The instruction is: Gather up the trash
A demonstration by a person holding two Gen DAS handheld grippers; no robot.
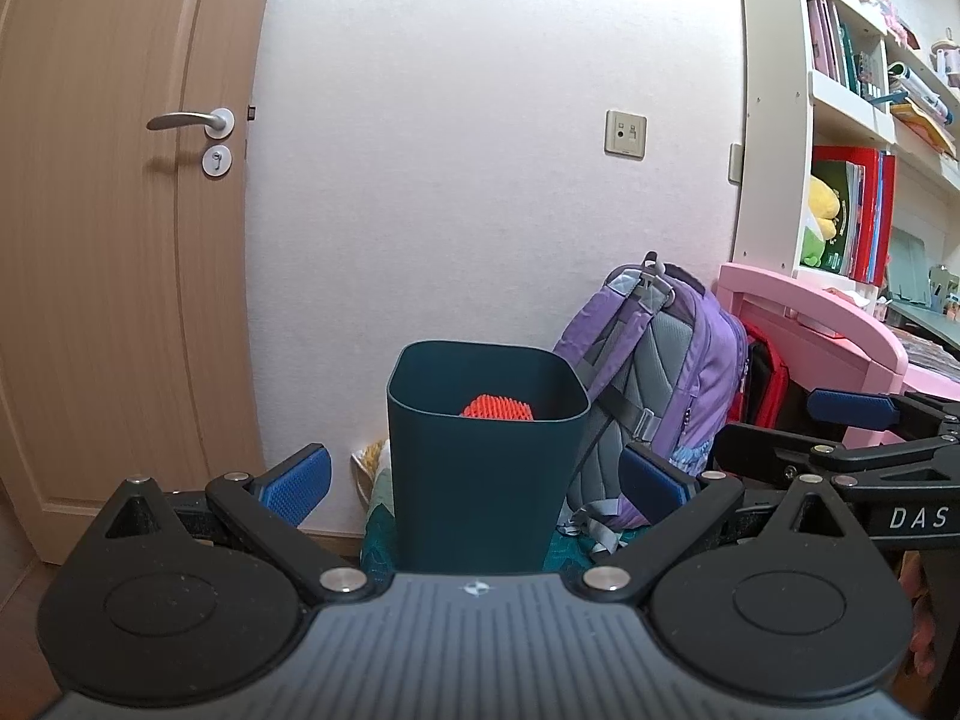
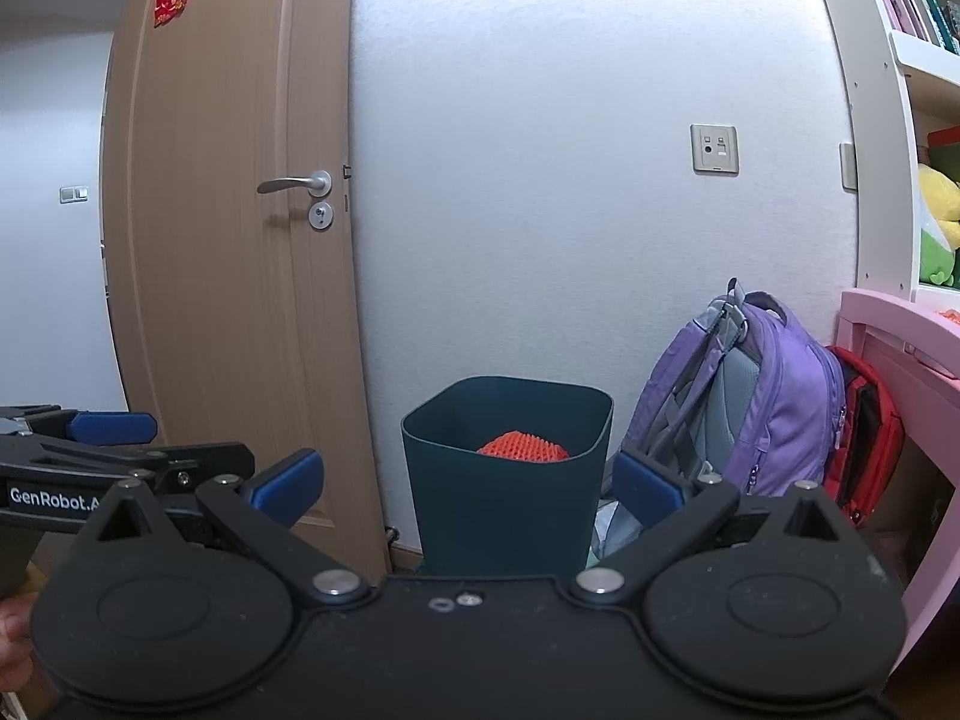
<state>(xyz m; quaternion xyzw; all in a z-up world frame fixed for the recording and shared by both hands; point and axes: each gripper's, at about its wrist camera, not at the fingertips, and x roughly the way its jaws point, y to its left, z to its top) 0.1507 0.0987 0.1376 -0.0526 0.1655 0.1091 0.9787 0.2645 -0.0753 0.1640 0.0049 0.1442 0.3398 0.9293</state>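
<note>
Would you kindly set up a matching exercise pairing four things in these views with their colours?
Things:
1. bin
2. backpack
3. door
4. item in the bin

Colours:
A. orange
B. light brown wood
C. dark teal
D. purple

Pairs: 1-C, 2-D, 3-B, 4-A

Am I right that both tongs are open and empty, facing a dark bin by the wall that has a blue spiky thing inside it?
Nearly. The spiky thing in the dark bin is orange-red, not blue; both wrist views show it. The rest holds: the left tongs and right tongs are open and empty, facing the bin by the wall.
</note>
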